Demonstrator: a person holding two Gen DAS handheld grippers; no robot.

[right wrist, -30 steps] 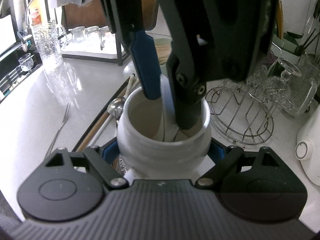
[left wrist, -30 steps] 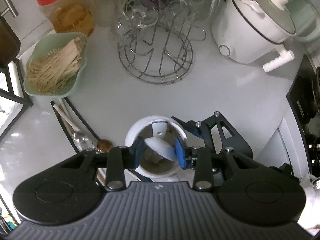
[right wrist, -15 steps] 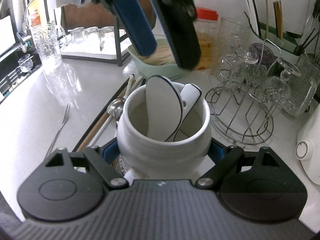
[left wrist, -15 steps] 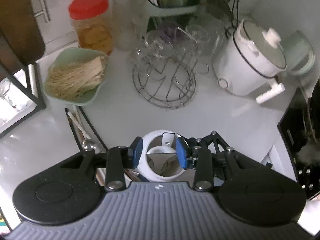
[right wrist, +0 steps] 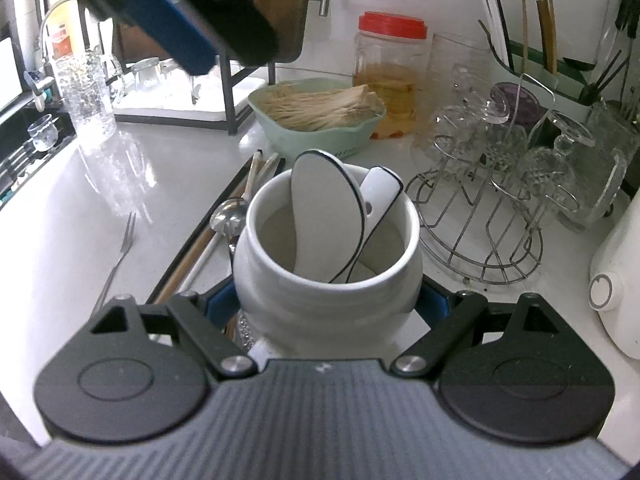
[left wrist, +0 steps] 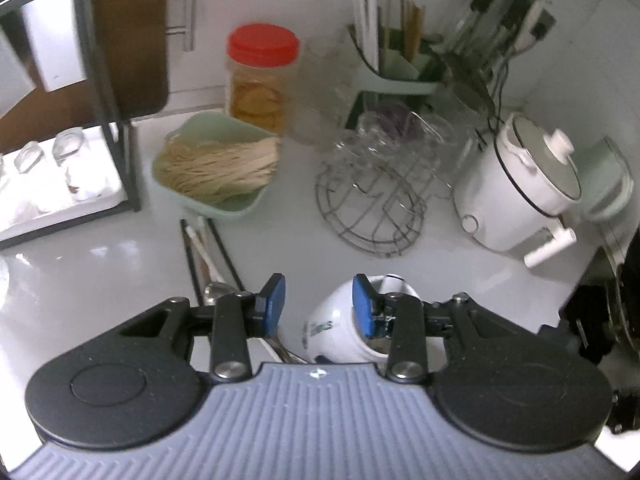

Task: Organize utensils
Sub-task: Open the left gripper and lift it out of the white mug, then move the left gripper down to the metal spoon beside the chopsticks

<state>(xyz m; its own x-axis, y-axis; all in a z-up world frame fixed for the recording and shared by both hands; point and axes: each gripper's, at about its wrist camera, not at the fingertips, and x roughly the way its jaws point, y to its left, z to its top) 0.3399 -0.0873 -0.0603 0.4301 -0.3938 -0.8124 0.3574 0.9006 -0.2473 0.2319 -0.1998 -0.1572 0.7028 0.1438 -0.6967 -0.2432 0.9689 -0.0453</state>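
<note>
White ceramic jar (right wrist: pixel 326 276) sitting near, clamped by right gripper (right wrist: pixel 326 304), holding two ceramic spoons (right wrist: pixel 328 216), left gripper (left wrist: pixel 316 306) hovering part-open and empty, looking ready to be reaching next for metal spoon (right wrist: pixel 229 216) lying left on counter (right wrist: pixel 72 232).

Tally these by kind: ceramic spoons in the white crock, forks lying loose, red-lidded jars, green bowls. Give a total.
Ceramic spoons in the white crock: 2
Forks lying loose: 1
Red-lidded jars: 1
Green bowls: 1
Total: 5
</note>
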